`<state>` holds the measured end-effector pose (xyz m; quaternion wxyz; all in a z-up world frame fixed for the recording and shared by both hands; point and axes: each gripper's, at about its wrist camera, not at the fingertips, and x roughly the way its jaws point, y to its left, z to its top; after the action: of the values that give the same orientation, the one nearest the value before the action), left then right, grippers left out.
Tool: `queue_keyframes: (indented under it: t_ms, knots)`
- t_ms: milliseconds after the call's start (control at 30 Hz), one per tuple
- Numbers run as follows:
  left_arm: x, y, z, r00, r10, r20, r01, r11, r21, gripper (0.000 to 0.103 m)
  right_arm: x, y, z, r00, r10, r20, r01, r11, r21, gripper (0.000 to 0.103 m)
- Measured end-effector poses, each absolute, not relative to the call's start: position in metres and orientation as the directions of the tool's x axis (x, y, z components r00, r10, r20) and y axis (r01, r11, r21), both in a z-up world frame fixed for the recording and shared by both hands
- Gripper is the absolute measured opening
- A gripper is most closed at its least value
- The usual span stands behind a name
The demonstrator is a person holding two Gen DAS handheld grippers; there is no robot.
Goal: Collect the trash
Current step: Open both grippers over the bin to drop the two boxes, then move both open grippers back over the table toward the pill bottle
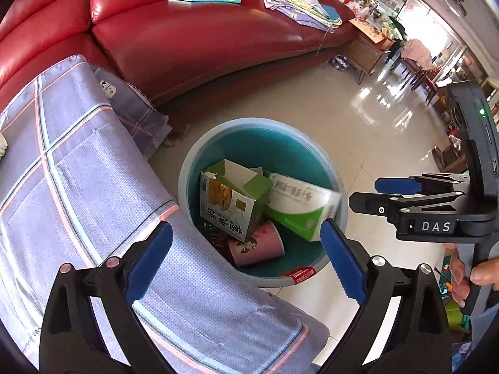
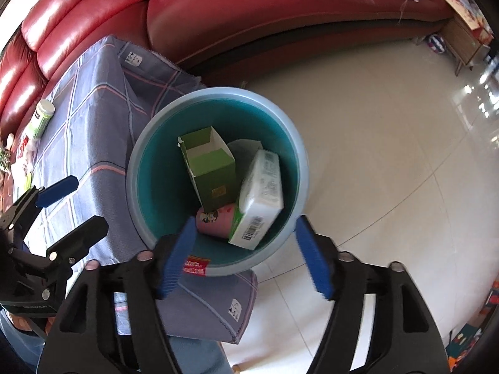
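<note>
Bin (image 2: 134, 168) holds green box (image 2: 209, 168), white box (image 2: 262, 193), pink cup (image 2: 215, 219). Left gripper (image 1: 246, 258) & right gripper (image 2: 246, 255): jaws apart, empty. Left of bin, bottle (image 2: 39, 118) on table (image 2: 78, 143) remains.

living room – red leather sofa (image 1: 193, 40)

The left gripper (image 1: 246, 258) is pointing steeply downward, its blue-padded jaws standing wide apart with nothing between them. The right gripper (image 2: 244, 258) is aiming almost straight down, jaws likewise spread and gripping nothing. A hand (image 1: 467, 275) is clasping the right gripper's handle.
</note>
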<state>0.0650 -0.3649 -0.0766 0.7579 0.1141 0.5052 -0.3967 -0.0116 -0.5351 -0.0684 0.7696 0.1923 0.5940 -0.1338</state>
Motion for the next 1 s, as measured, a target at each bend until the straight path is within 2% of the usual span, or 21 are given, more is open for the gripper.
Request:
queue_keyframes:
  t_ms: [200,500,1000]
  knots:
    - [0.064,-0.353,-0.073,0.178,-0.49,-0.853,0.712,0.663,-0.232,0.092,-0.013,-0.527,-0.061,0.263,-0.008,-0.965,0.449,0.886,0.115,0.087]
    - [0.06,-0.33,-0.06,0.199,-0.502,-0.841,0.708,0.667,-0.231,0.092,-0.017,-0.508,-0.043,0.276,-0.037,-0.96,0.451,0.888,0.095,0.093]
    - [0.049,-0.249,-0.03,0.288,-0.506,-0.813,0.659,0.721,-0.215,0.094,-0.012,-0.448,-0.013,0.323,-0.023,-0.946,0.399,0.91,0.114,0.096]
